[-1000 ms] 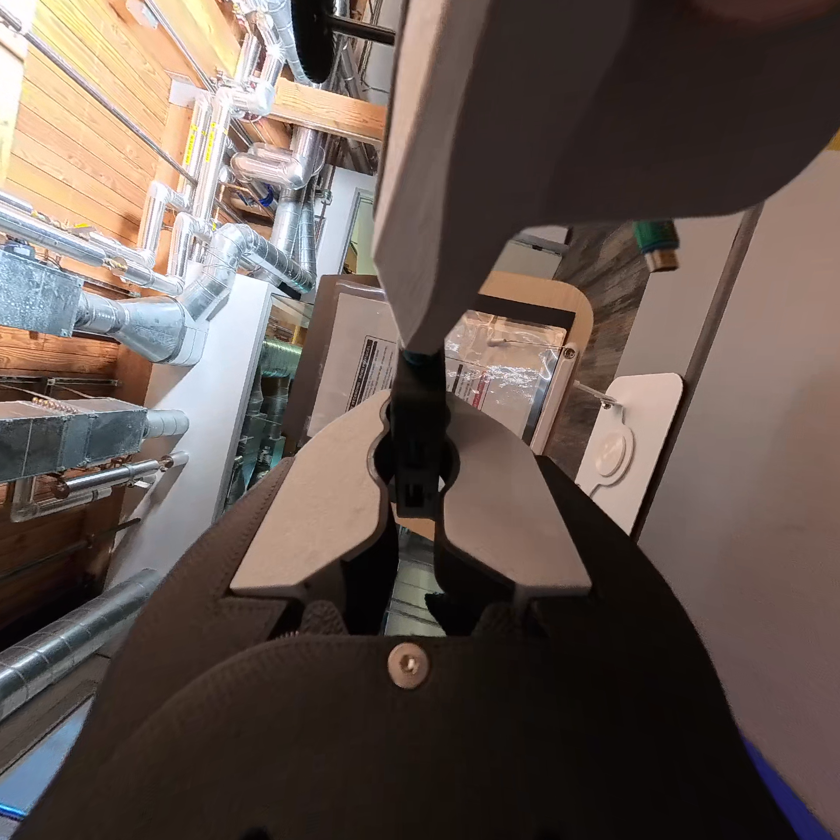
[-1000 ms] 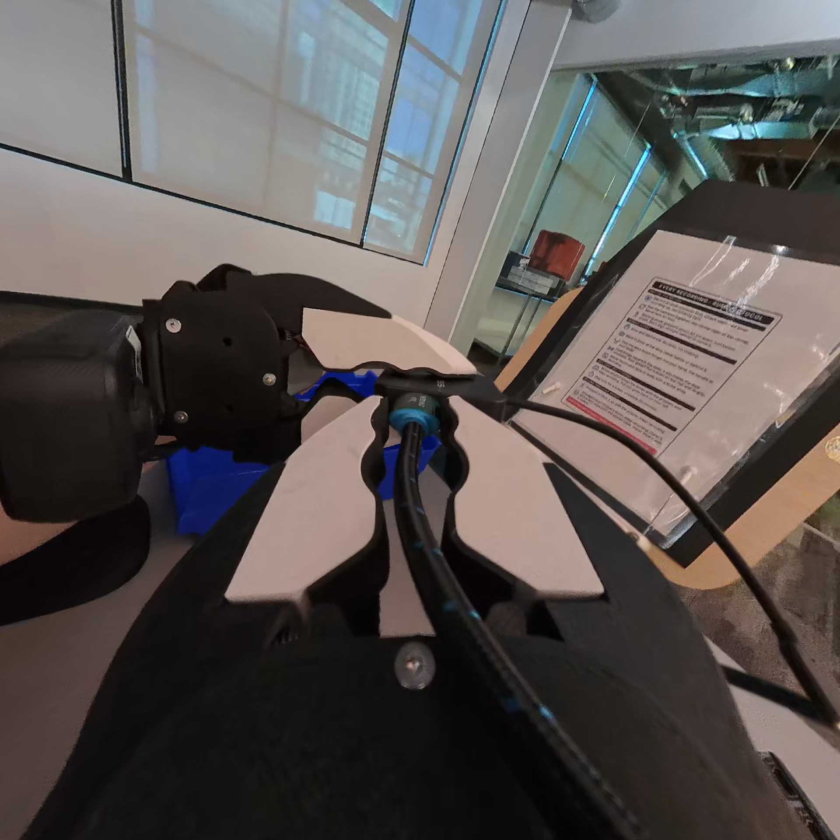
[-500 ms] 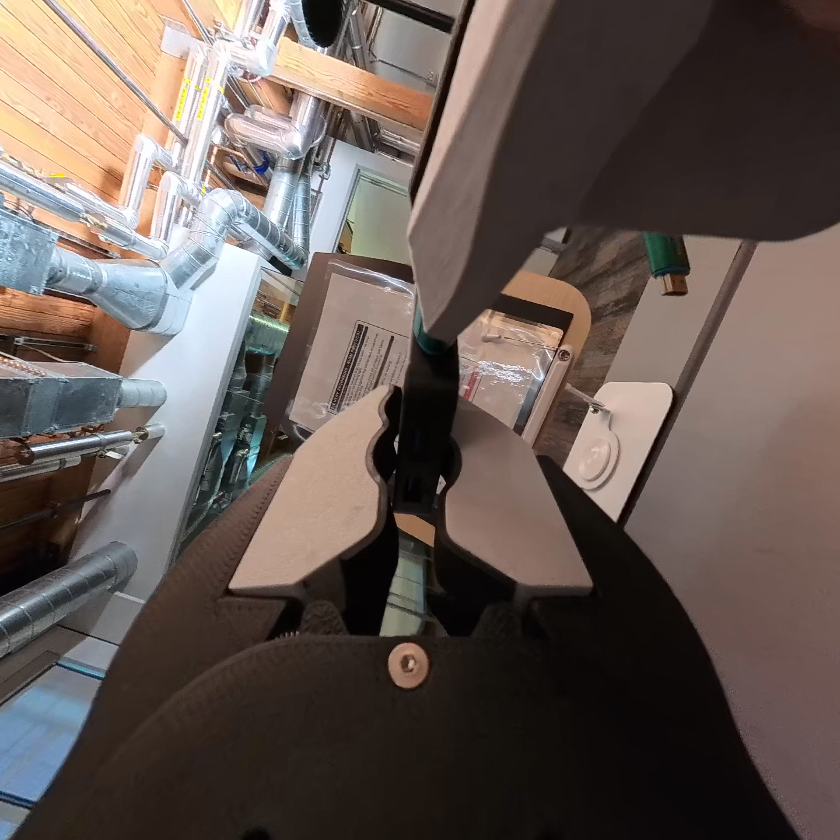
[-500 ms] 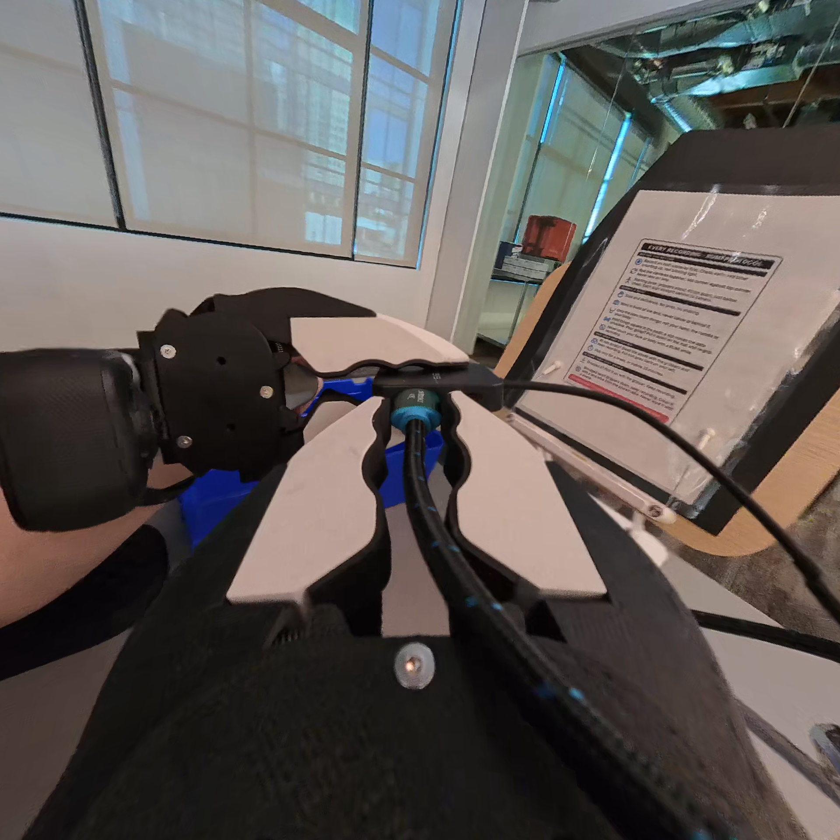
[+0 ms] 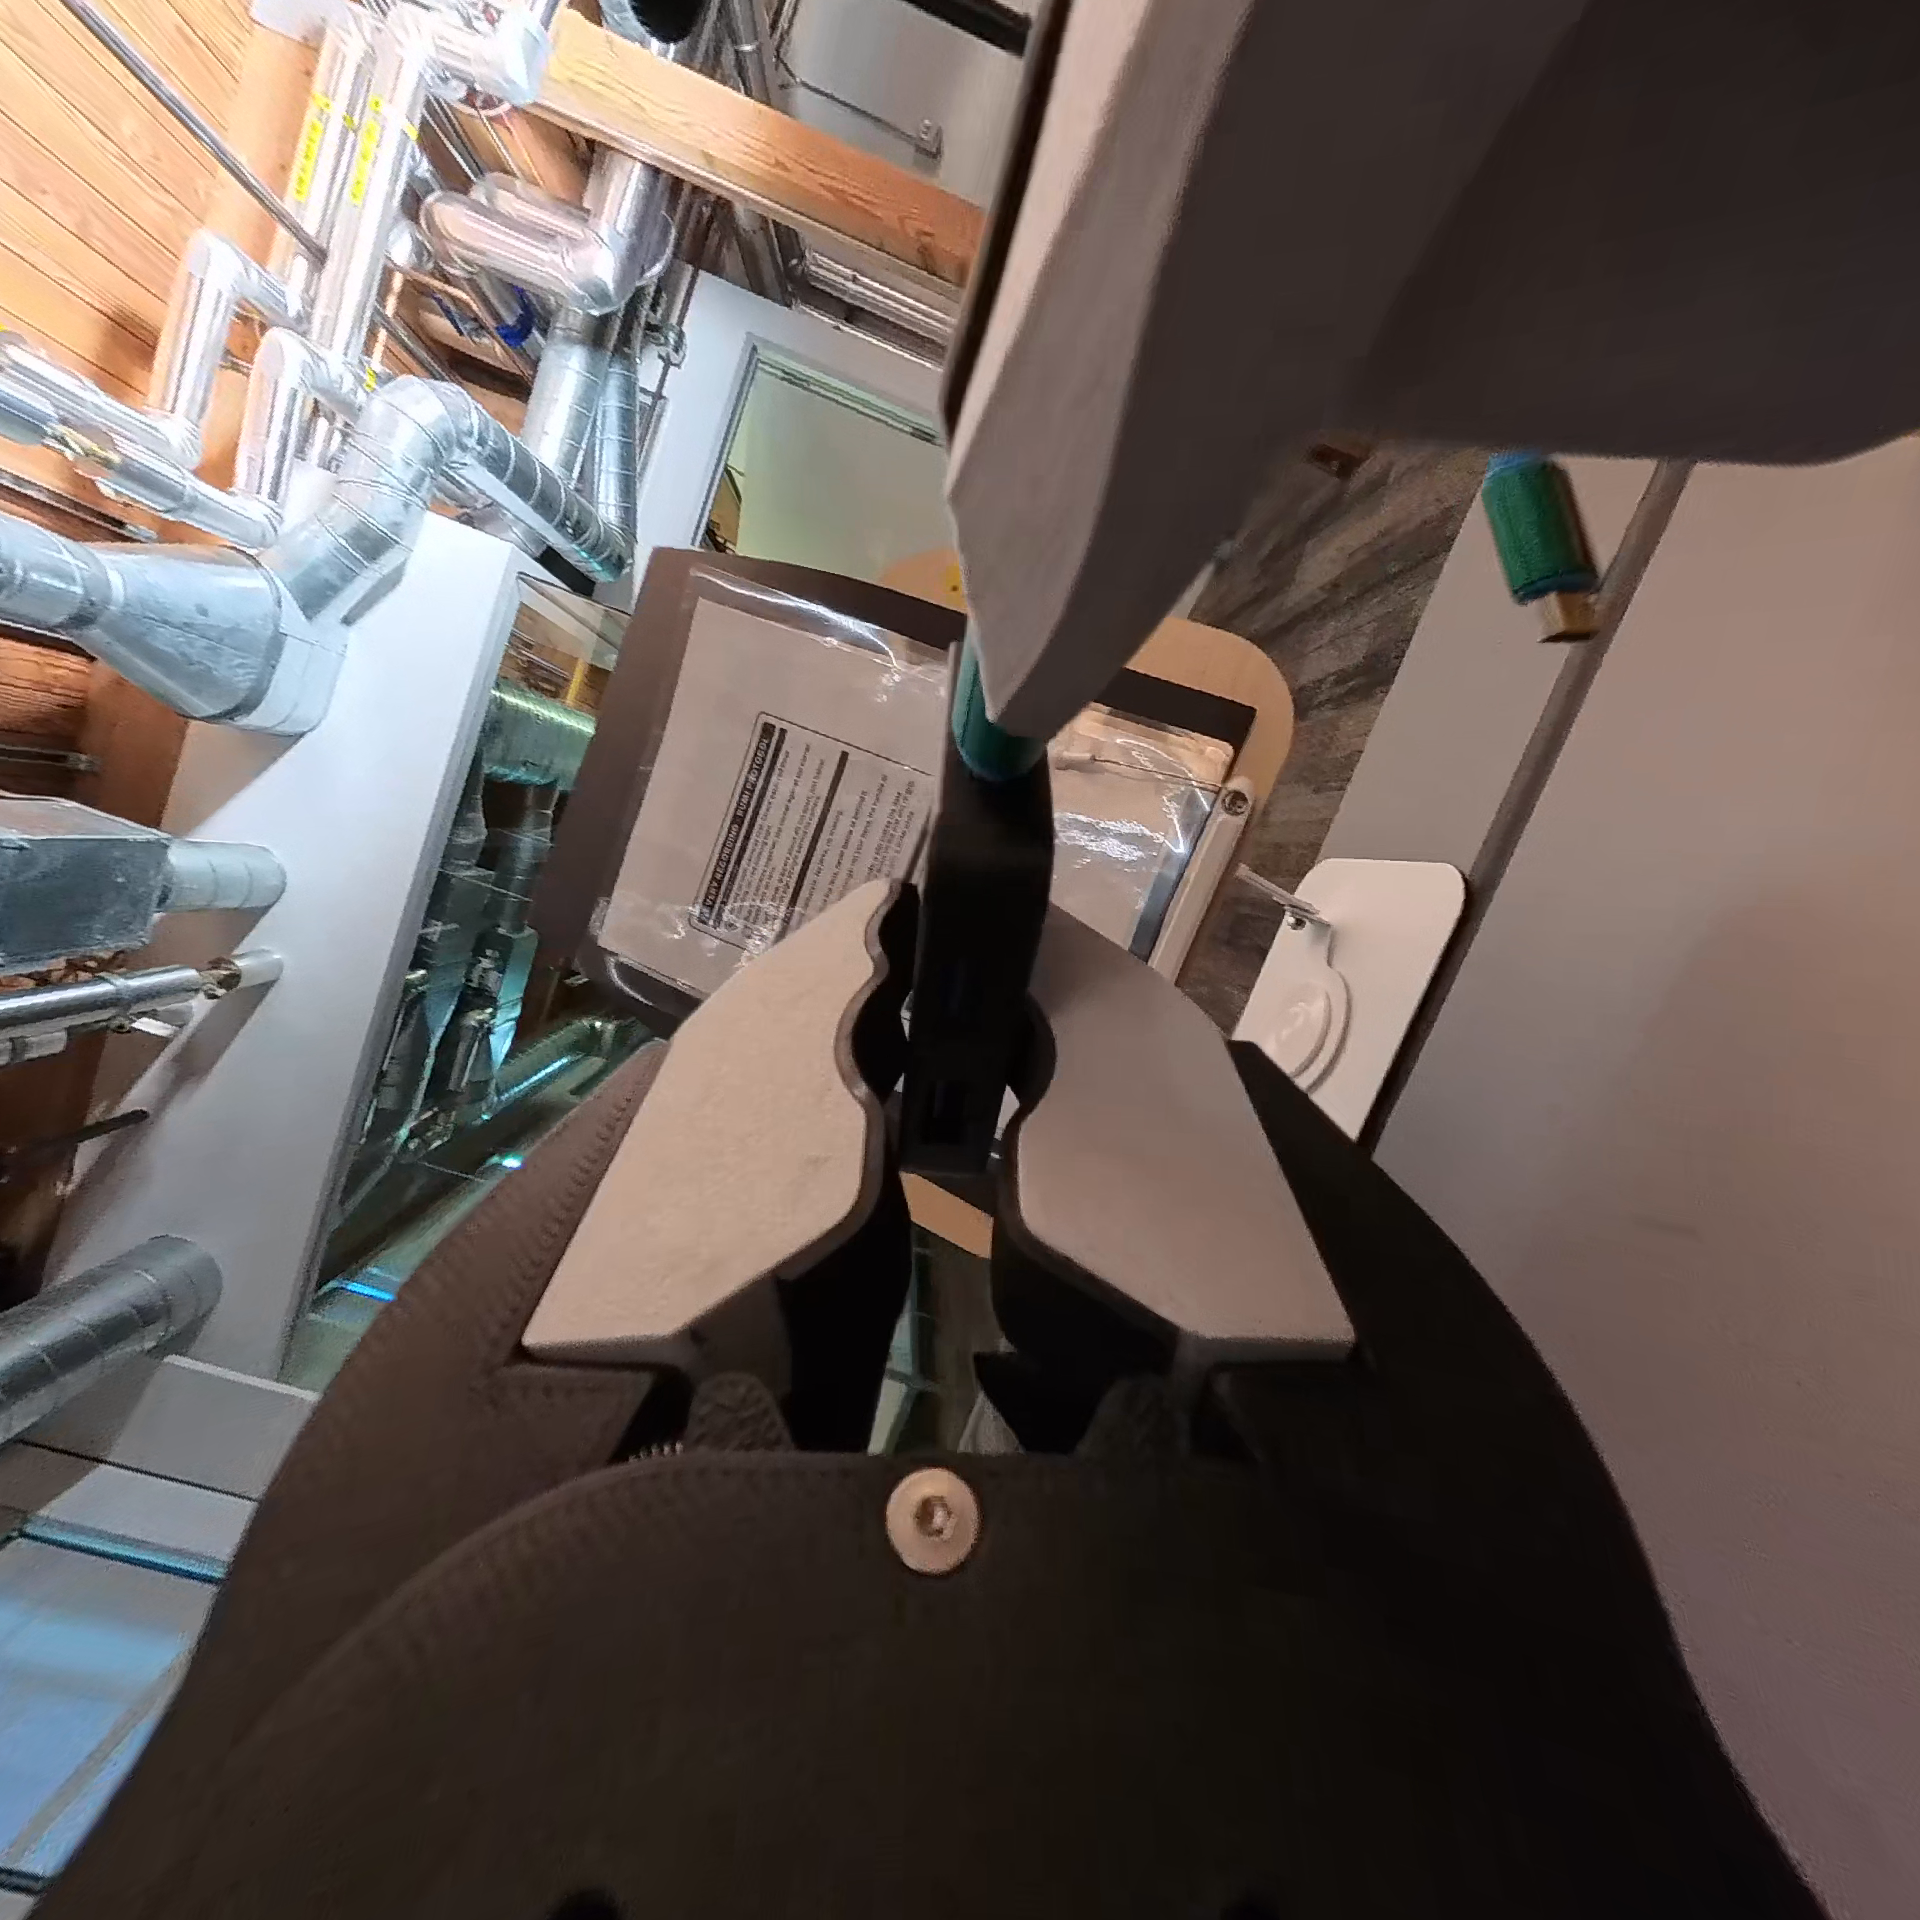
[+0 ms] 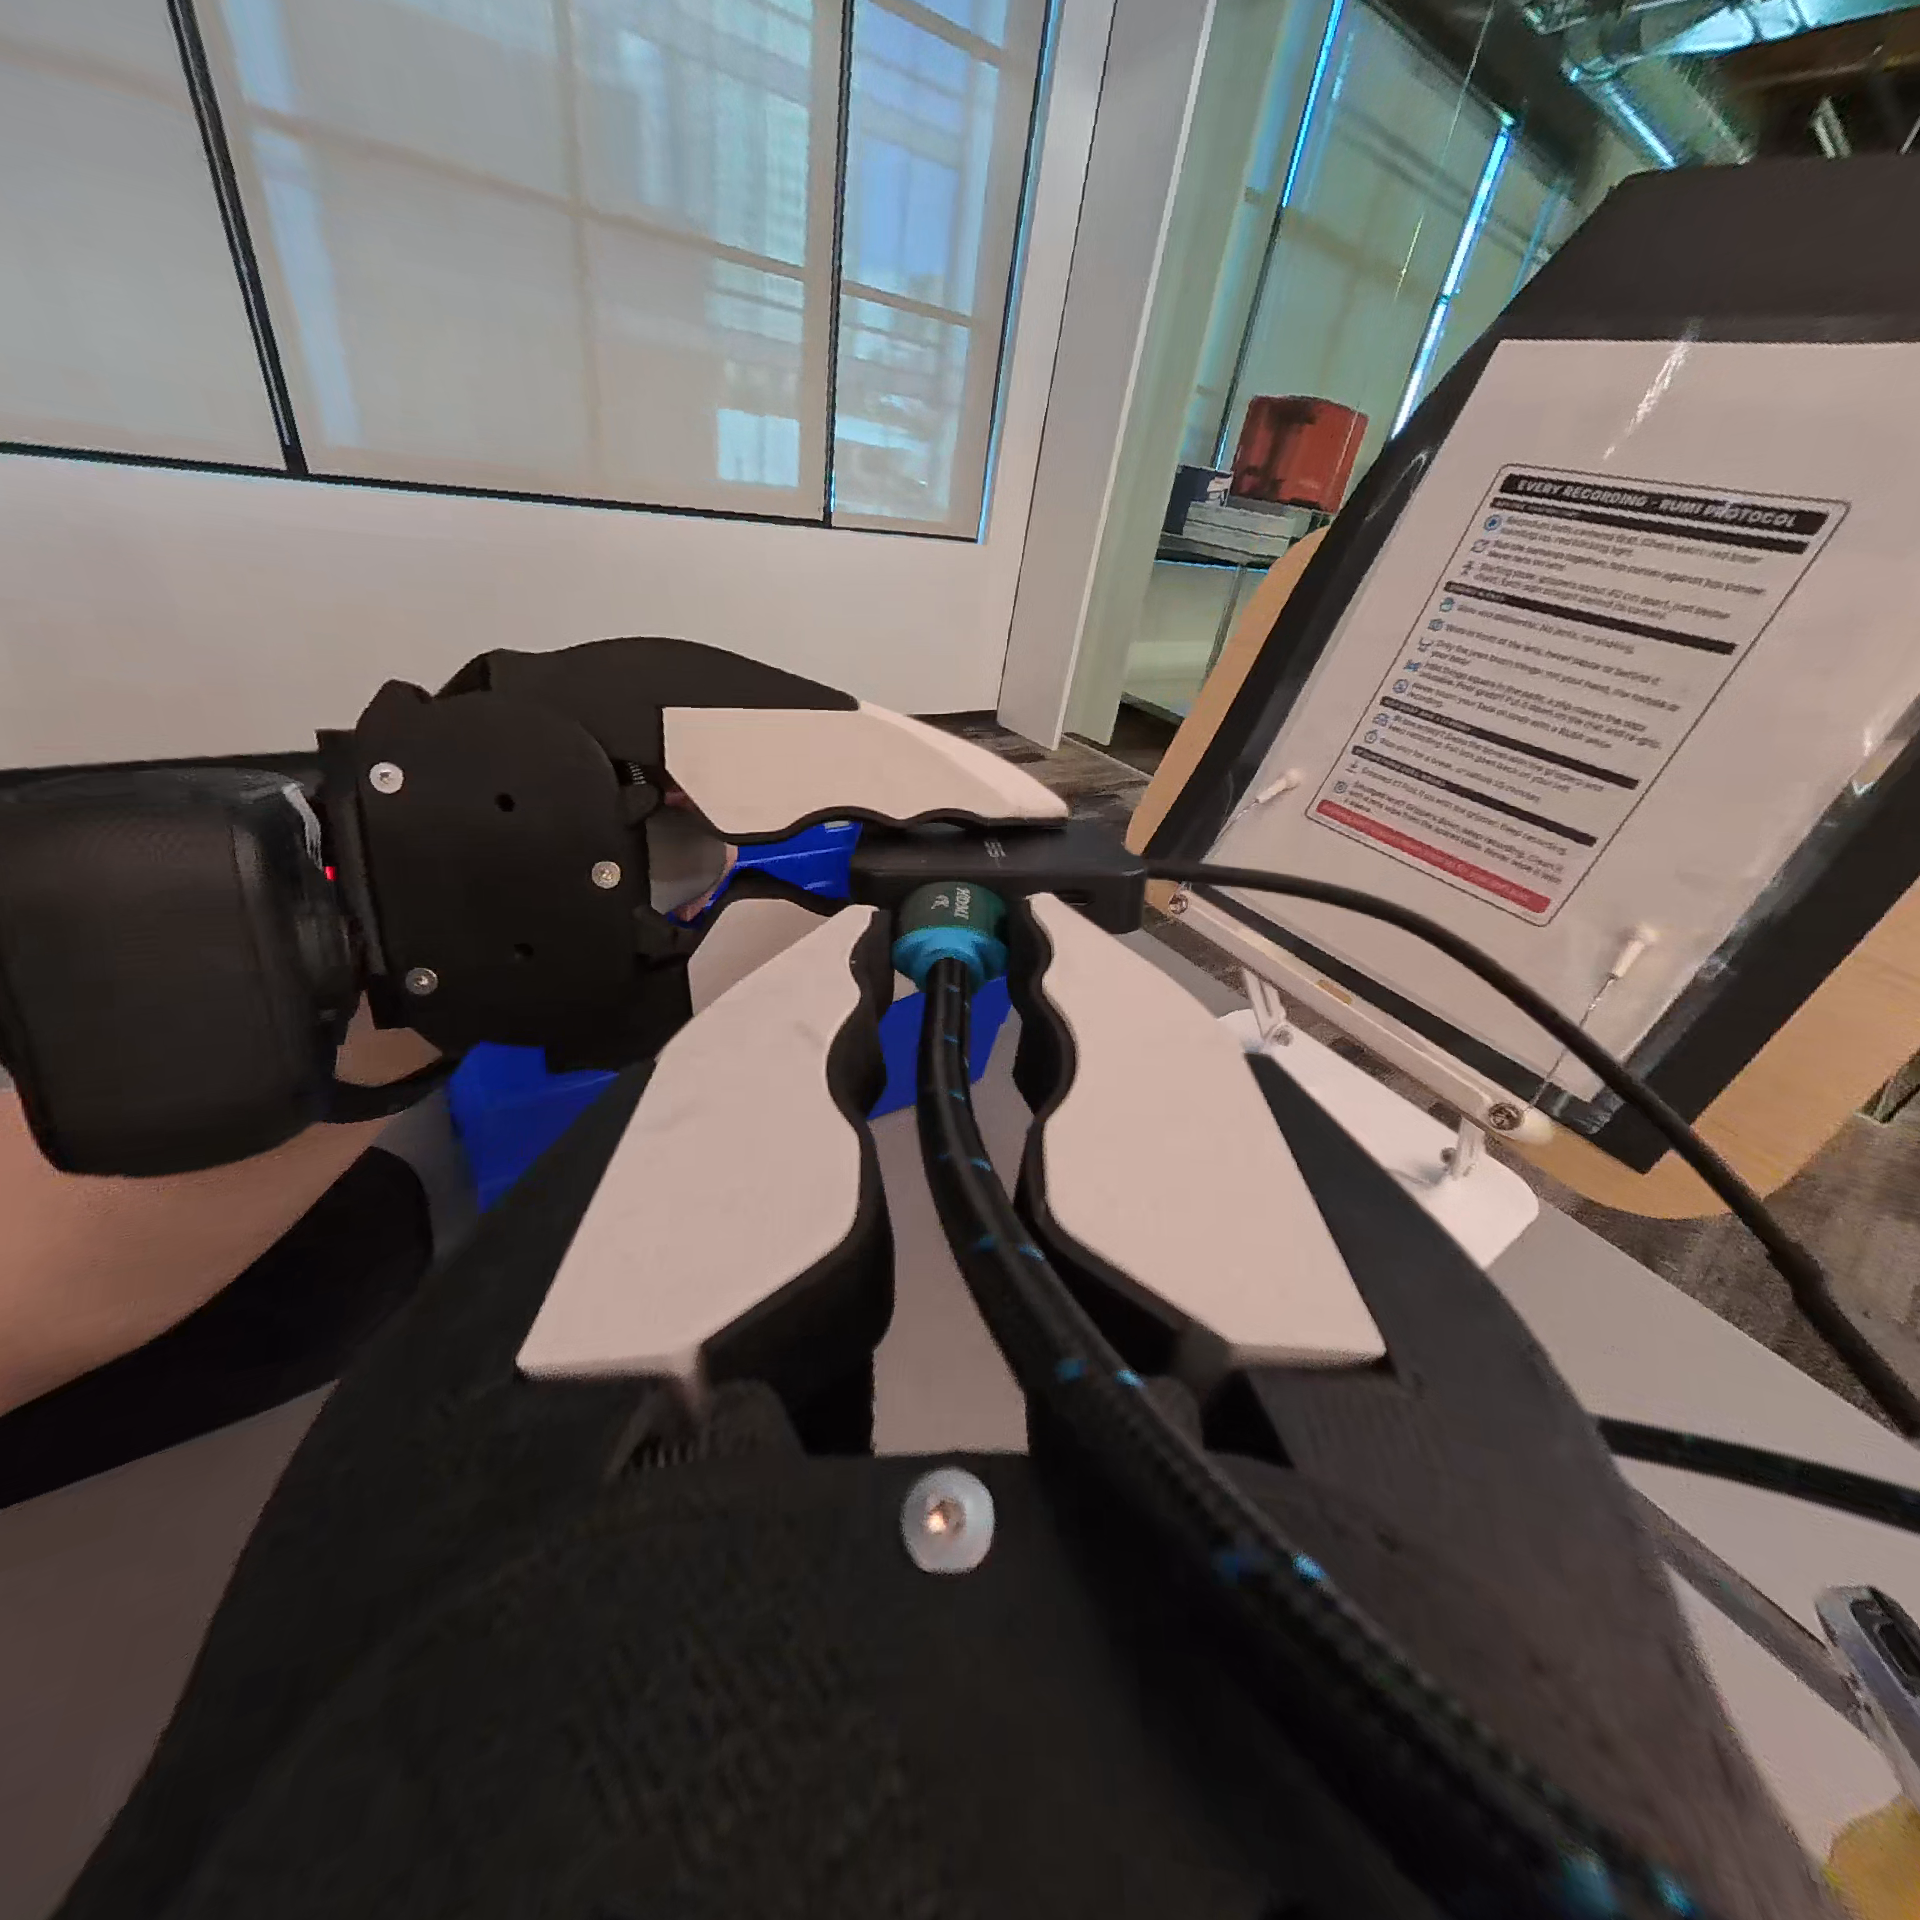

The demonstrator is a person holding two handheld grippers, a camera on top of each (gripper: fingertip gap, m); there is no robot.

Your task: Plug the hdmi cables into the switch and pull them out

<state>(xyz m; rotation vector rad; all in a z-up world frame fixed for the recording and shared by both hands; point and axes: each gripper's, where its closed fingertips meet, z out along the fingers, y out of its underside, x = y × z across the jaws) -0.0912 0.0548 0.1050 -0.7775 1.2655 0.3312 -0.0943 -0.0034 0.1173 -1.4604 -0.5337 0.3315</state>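
Note:
In the right wrist view, my right gripper (image 6: 943,920) is shut on a teal HDMI plug (image 6: 940,914) with a braided black cable (image 6: 997,1195). The plug sits in the side of the flat black switch (image 6: 997,860). The left gripper reaches in from the left, its upper finger (image 6: 831,764) lying on the switch. In the left wrist view, my left gripper (image 5: 966,935) is shut on the switch (image 5: 982,883), with the teal plug (image 5: 992,743) at its far end. The right gripper's finger (image 5: 1351,312) fills the top. A second teal plug (image 5: 1538,540) lies loose on the grey table (image 5: 1714,1039).
A black stand holding a laminated sheet (image 6: 1558,707) stands close on the right on a white base (image 6: 1455,1195). A blue bin (image 6: 520,1101) sits behind the left gripper. The switch's thin black lead (image 6: 1558,1029) trails right over the table. Windows and a white wall are behind. My right fingertips sit around 6 cm from my left ones.
Both grippers have shifted a little together and the views have tilted. The holds are unchanged and the plug stays in the switch.

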